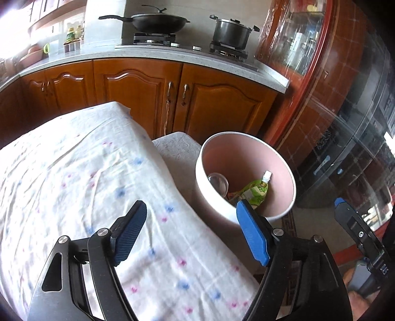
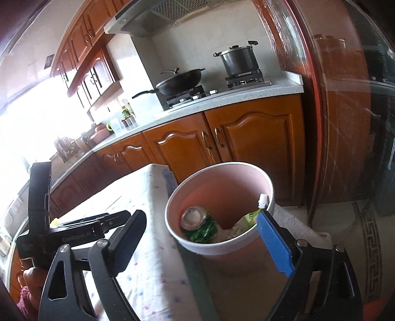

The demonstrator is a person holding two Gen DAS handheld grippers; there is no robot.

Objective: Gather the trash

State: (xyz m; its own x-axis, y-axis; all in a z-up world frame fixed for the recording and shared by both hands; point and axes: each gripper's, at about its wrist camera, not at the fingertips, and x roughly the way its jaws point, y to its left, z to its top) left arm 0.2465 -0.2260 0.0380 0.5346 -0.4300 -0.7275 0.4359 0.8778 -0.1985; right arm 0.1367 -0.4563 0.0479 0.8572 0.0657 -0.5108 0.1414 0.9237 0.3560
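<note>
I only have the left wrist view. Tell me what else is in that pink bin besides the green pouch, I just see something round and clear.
Observer: From the right wrist view, the round thing is the end of a crushed green can lying in the pink bin beside the green pouch.
Operator: Report the right gripper, I only see its edge.
Observer: The right gripper is open, nothing between its fingers, aimed at the bin.
Operator: Say what's above the stove.
Observer: A metal range hood hangs over the wok.
</note>
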